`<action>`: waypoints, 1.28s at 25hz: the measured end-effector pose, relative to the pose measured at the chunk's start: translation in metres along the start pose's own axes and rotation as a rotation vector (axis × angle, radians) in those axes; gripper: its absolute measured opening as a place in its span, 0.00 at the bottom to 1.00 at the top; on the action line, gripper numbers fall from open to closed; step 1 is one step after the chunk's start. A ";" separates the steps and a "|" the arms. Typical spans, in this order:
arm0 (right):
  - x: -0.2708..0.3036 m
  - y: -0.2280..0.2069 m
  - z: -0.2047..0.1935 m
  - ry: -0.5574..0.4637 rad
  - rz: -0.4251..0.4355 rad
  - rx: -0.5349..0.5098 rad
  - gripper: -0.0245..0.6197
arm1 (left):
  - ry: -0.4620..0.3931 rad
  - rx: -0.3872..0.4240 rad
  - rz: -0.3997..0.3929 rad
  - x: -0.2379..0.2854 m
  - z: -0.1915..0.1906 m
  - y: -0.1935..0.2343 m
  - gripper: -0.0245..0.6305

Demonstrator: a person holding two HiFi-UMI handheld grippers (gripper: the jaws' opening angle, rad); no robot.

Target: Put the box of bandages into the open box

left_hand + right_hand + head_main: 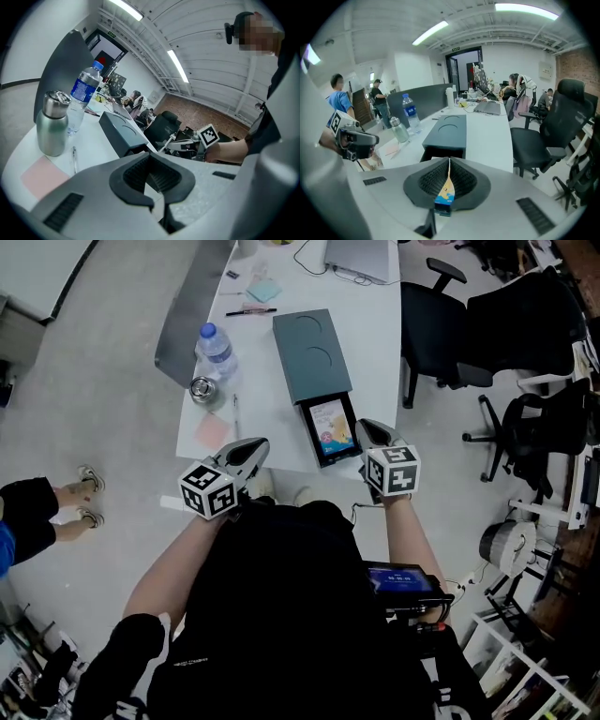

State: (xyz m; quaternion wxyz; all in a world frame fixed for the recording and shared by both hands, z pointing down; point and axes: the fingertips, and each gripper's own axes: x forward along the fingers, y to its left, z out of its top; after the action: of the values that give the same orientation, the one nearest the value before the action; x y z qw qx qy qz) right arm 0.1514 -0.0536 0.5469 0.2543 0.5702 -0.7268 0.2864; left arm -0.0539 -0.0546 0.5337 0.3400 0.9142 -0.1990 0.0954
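Note:
A dark grey-green box lies on the white table, its drawer end open toward me. In the head view the box of bandages, with a colourful picture on top, lies in that open end. My right gripper is at its right edge. In the right gripper view the jaws are shut on a thin blue and orange edge of the box of bandages, with the open box just ahead. My left gripper hovers at the table's near edge, left of the drawer, shut and holding nothing.
A water bottle, a steel flask, a pink note and a pen lie left of the box. Black office chairs stand right of the table. A person's legs are on the floor at left.

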 end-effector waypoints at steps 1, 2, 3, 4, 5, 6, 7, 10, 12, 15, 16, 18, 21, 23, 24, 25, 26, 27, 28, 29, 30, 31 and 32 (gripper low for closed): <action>-0.006 -0.002 0.002 -0.030 0.015 -0.001 0.09 | -0.004 0.002 0.006 0.002 0.000 -0.002 0.05; -0.012 -0.003 0.005 -0.059 0.031 -0.002 0.08 | -0.009 0.005 0.014 0.003 0.001 -0.004 0.05; -0.017 -0.004 0.007 -0.088 0.048 -0.004 0.08 | -0.014 0.009 0.023 0.004 0.003 -0.005 0.05; -0.024 -0.005 0.010 -0.118 0.067 -0.006 0.08 | -0.020 0.015 0.033 0.005 0.005 -0.007 0.05; -0.030 -0.006 0.012 -0.149 0.086 -0.006 0.08 | -0.026 0.023 0.042 0.005 0.007 -0.009 0.05; -0.037 -0.006 0.014 -0.179 0.104 -0.005 0.08 | -0.032 0.033 0.049 0.006 0.009 -0.011 0.05; -0.045 -0.007 0.014 -0.207 0.119 -0.004 0.08 | -0.036 0.046 0.055 0.006 0.011 -0.015 0.05; -0.066 -0.009 0.014 -0.288 0.148 -0.008 0.08 | -0.044 0.083 0.066 0.009 0.017 -0.025 0.05; -0.079 -0.011 0.014 -0.346 0.167 -0.004 0.08 | -0.044 0.106 0.070 0.012 0.019 -0.032 0.05; -0.097 -0.012 0.010 -0.412 0.202 0.003 0.08 | -0.032 0.128 0.070 0.017 0.017 -0.043 0.05; -0.102 -0.013 0.008 -0.425 0.210 0.004 0.08 | -0.025 0.131 0.070 0.019 0.014 -0.046 0.05; -0.112 -0.016 0.003 -0.443 0.224 0.006 0.08 | -0.014 0.137 0.071 0.023 0.009 -0.054 0.05; -0.124 -0.020 -0.006 -0.460 0.243 0.006 0.08 | -0.012 0.152 0.072 0.028 0.005 -0.067 0.05; -0.131 -0.021 -0.013 -0.463 0.258 0.007 0.08 | -0.014 0.161 0.076 0.031 0.003 -0.077 0.05; -0.133 -0.021 -0.017 -0.464 0.265 0.009 0.08 | -0.015 0.163 0.079 0.032 0.001 -0.081 0.05; -0.135 -0.021 -0.021 -0.464 0.272 0.010 0.08 | -0.014 0.164 0.082 0.032 -0.002 -0.085 0.05; -0.136 -0.021 -0.025 -0.463 0.278 0.012 0.08 | -0.013 0.165 0.085 0.033 -0.005 -0.088 0.05; -0.136 -0.021 -0.028 -0.461 0.284 0.014 0.08 | -0.012 0.164 0.089 0.033 -0.008 -0.091 0.05; -0.137 -0.022 -0.031 -0.458 0.291 0.014 0.08 | -0.010 0.160 0.096 0.033 -0.012 -0.092 0.05; -0.136 -0.022 -0.034 -0.454 0.296 0.013 0.08 | -0.008 0.155 0.105 0.033 -0.016 -0.093 0.05; -0.136 -0.023 -0.036 -0.451 0.302 0.012 0.08 | -0.007 0.148 0.115 0.032 -0.020 -0.093 0.05; -0.137 -0.024 -0.039 -0.448 0.307 0.012 0.08 | -0.006 0.142 0.123 0.030 -0.024 -0.094 0.05; -0.138 -0.025 -0.041 -0.446 0.311 0.013 0.08 | -0.005 0.137 0.131 0.029 -0.028 -0.096 0.05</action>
State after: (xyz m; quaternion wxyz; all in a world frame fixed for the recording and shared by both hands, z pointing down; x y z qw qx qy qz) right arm 0.2076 0.0653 0.4830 0.0375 0.5024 -0.8417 0.1940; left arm 0.0128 0.0214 0.5078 0.2692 0.9205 -0.2523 0.1287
